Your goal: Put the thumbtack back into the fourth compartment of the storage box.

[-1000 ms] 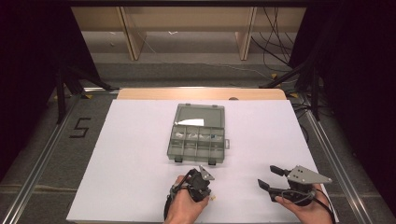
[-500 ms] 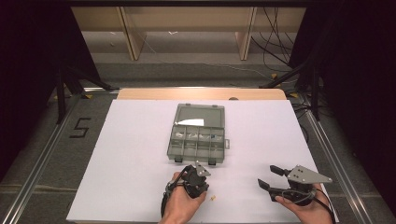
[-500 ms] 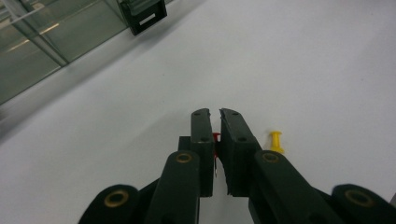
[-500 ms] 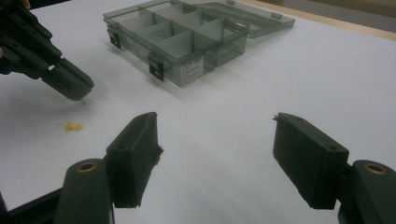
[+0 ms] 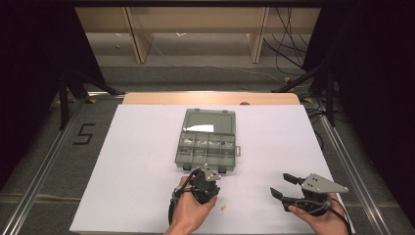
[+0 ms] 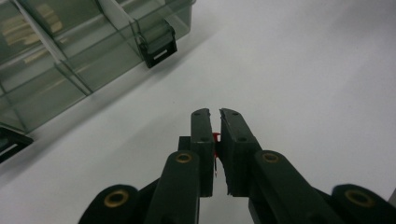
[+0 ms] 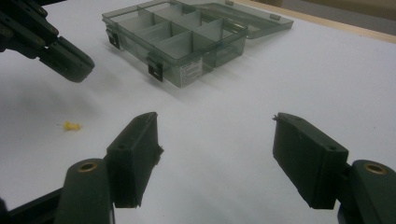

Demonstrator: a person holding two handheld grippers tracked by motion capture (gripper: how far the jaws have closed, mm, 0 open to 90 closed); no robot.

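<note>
Left gripper view: my left gripper (image 6: pixel 214 113) has its jaws pinched on a small red pin (image 6: pixel 215 138) just before the organizer box (image 6: pixel 88 56). Next: lift it over a compartment. Right gripper (image 7: pixel 215 135) gapes empty.

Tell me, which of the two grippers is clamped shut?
The left gripper, near the compartment box. Its jaws are pinched almost together on a small red thing, while the right gripper holds its jaws wide apart over bare table.
</note>
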